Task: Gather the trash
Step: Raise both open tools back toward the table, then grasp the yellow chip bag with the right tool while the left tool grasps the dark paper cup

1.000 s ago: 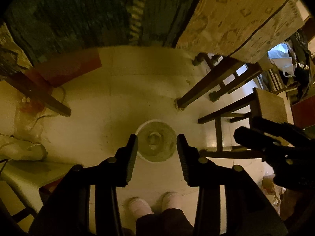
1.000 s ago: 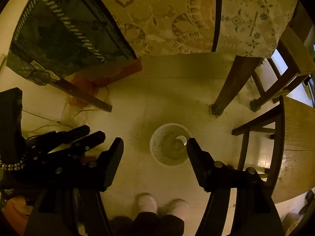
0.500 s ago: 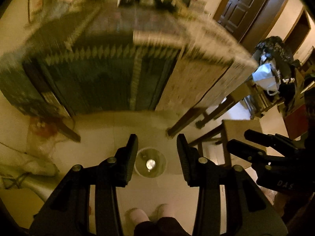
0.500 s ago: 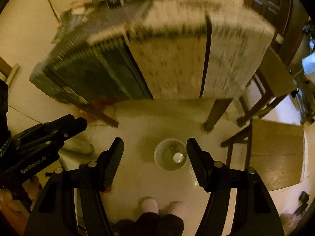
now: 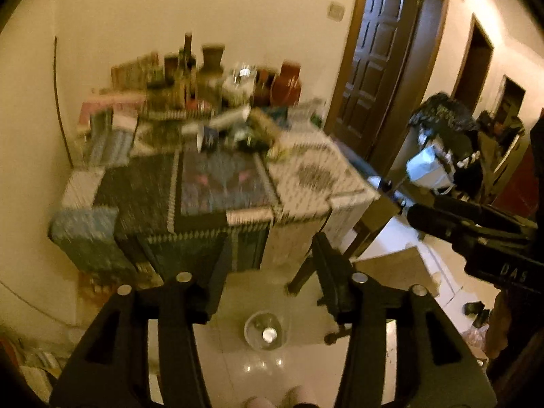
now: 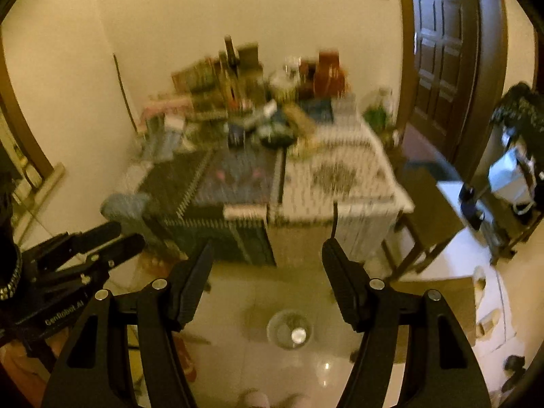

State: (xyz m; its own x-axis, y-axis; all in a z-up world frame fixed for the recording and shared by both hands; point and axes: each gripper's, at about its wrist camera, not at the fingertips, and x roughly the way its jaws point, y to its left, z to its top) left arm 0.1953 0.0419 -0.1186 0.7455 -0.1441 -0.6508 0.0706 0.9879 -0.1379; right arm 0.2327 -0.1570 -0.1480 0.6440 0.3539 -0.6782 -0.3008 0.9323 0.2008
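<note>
Below, a round translucent plastic bin stands on the glossy tiled floor. Both the left gripper and right gripper hang empty, jaws apart, before the blurred cloth-covered cluttered worktop.

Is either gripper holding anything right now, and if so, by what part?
Nothing is held. The left gripper and right gripper are both open and empty.

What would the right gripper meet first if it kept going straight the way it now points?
Probably the hanging tablecloth at the table's near edge. The open right gripper is empty, and its fingers frame that edge. Blur leaves depth unclear; the bin sits lower, off that line.
</note>
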